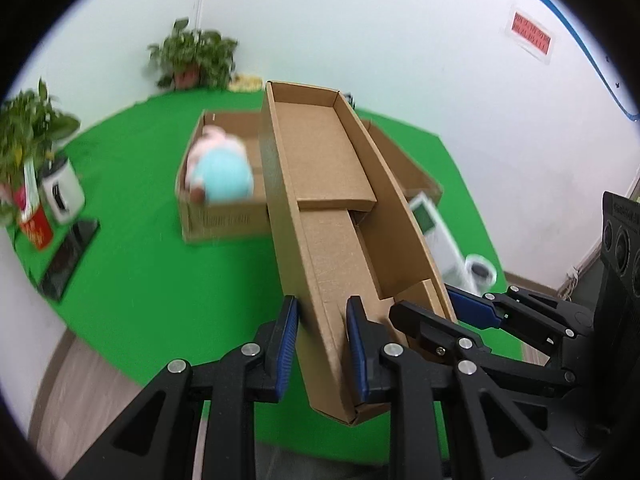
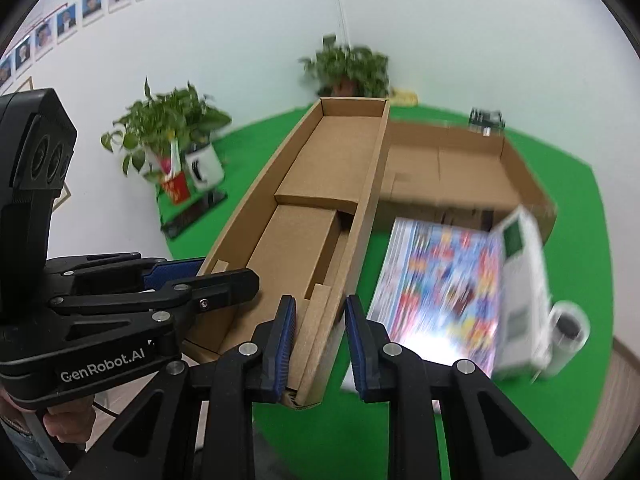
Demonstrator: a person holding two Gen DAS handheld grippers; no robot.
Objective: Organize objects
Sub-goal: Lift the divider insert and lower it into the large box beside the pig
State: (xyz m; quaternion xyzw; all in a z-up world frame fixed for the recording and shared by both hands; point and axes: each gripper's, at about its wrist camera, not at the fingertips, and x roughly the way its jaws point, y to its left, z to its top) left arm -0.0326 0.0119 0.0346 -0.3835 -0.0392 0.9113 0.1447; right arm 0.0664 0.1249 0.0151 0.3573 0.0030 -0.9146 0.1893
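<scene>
A long, shallow cardboard tray (image 1: 332,184) hangs tilted above the green table, its open side facing me. My left gripper (image 1: 322,344) is shut on the tray's near left wall. My right gripper (image 2: 320,340) is shut on the near right wall of the same tray (image 2: 320,184). Each gripper shows in the other's view: the right gripper (image 1: 460,316) at that corner, the left gripper (image 2: 192,276) at its own. Behind the tray an open cardboard box (image 1: 224,220) rests on the table with a blue and pink plush toy (image 1: 222,172) inside.
A colourful book (image 2: 440,280), a white device (image 2: 520,276) and a pale cylinder (image 2: 568,328) lie right of the tray. Potted plants (image 2: 168,128), a white mug (image 2: 204,168) and a dark flat slab (image 1: 68,256) stand at the left edge of the green table (image 1: 152,280).
</scene>
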